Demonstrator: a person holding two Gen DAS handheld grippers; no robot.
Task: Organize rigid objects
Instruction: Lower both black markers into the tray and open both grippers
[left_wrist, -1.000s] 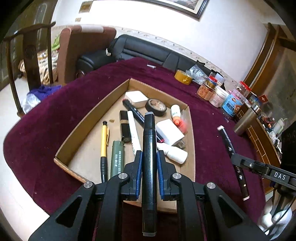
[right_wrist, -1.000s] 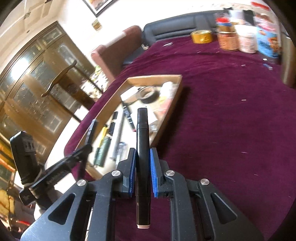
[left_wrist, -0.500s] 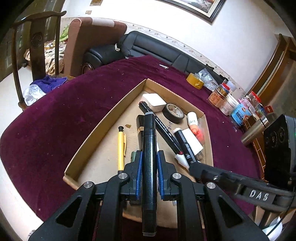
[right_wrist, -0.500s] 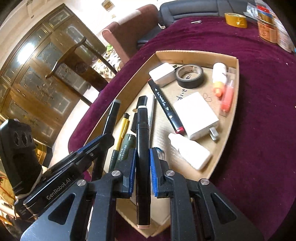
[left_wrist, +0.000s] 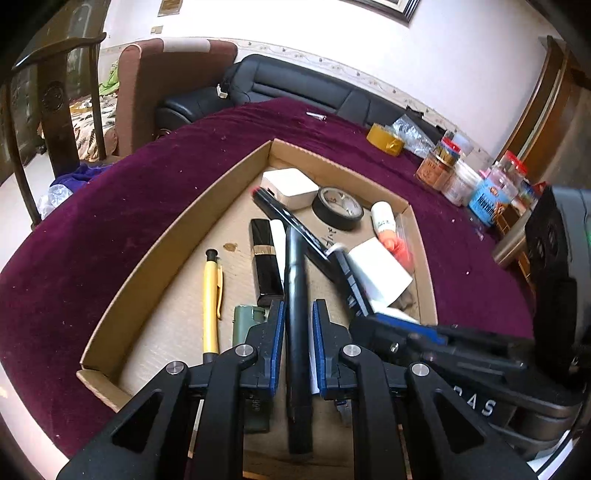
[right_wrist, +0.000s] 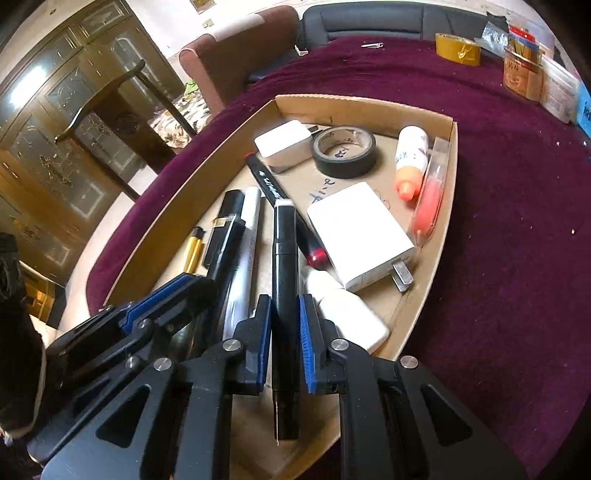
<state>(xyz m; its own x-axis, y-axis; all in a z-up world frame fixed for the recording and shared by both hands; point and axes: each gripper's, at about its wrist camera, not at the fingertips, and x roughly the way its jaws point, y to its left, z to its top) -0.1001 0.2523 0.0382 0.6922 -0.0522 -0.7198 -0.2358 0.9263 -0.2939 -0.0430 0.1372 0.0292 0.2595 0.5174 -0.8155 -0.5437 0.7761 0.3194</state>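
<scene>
maroon tablecloth (left_wrist: 110, 229), brown cardboard tray (left_wrist: 177, 236), yellow pen (left_wrist: 211, 295), black tape roll (right_wrist: 345, 149)
</scene>
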